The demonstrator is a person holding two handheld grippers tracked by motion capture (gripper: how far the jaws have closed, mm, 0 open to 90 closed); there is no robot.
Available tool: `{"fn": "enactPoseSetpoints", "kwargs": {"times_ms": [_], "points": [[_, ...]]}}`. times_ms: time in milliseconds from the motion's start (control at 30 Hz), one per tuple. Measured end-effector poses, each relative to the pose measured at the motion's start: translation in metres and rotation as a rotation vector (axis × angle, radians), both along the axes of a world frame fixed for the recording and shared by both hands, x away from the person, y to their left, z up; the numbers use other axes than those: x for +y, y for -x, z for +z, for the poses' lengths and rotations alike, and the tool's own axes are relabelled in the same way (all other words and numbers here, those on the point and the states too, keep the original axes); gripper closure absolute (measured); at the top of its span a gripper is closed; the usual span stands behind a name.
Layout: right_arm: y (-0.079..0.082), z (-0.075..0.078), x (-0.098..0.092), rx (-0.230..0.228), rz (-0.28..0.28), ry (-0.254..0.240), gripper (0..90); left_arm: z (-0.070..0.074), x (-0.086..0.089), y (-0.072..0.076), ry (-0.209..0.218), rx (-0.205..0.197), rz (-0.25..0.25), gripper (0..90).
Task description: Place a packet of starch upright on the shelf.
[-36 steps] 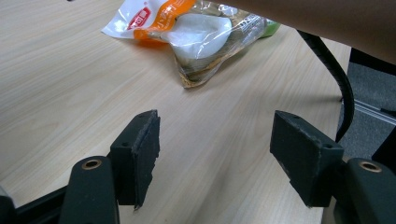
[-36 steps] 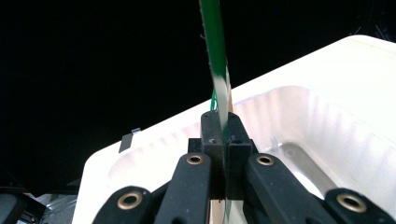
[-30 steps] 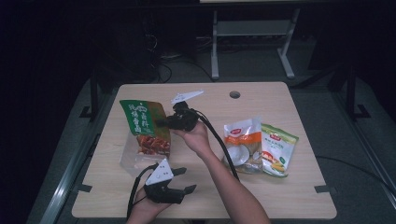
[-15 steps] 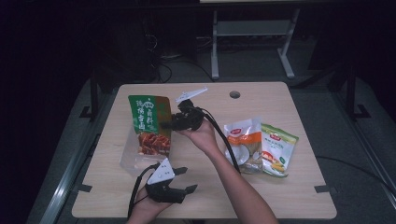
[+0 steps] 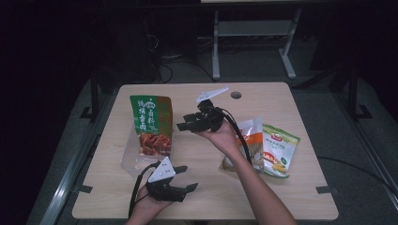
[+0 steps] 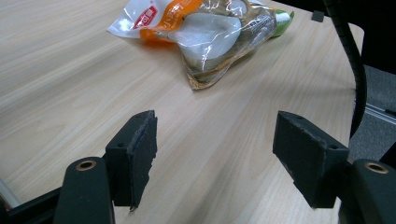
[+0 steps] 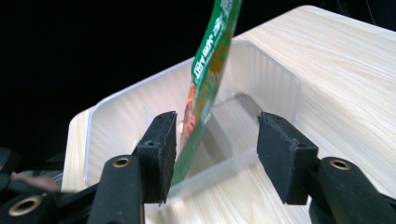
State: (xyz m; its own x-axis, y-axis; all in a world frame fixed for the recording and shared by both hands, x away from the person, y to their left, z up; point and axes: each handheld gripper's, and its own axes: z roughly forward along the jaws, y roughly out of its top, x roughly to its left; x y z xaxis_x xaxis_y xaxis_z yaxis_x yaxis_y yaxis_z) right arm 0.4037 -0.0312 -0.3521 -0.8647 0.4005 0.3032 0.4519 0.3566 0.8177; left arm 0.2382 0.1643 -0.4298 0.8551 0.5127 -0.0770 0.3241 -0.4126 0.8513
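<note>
Right gripper [image 5: 187, 125] fingers just opening, released beside green snack pouch [image 5: 151, 123] standing in clear tray [image 7: 261, 74]; left gripper [image 5: 187, 178] fingers released, empty over worktop [image 5: 206, 197].

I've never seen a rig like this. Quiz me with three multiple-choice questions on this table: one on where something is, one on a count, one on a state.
1. Where does the green snack packet stand?
A. in the clear plastic tray
B. flat on the floor
C. on top of the two packets at the right

2. How many snack packets are on the wooden table?
A. one
B. three
C. six

3. How do the right gripper's jaws stand?
A. clamped on the packet
B. apart, having just been opening
C. shut on nothing

Answers:
1 A, the packet's lower end sits inside the tray's walls.
2 B, the green one plus the orange-and-clear packet and the yellow-green packet beside it.
3 B, both pads stand clear, the packet edge loose between them.
</note>
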Motion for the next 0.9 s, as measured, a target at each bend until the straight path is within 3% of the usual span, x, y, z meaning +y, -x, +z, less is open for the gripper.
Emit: {"fn": "enactPoseSetpoints", "kwargs": {"times_ms": [567, 900], "points": [[0.013, 0.003, -0.065, 0.018, -0.082, 0.066, 43.4, -0.002, -0.004, 0.000, -0.003, 0.007, -0.005, 30.1], [0.021, -0.007, -0.100, 0.032, -0.138, 0.104, 42.9, -0.003, -0.008, 0.000, -0.007, 0.010, -0.012, 29.8]]}}
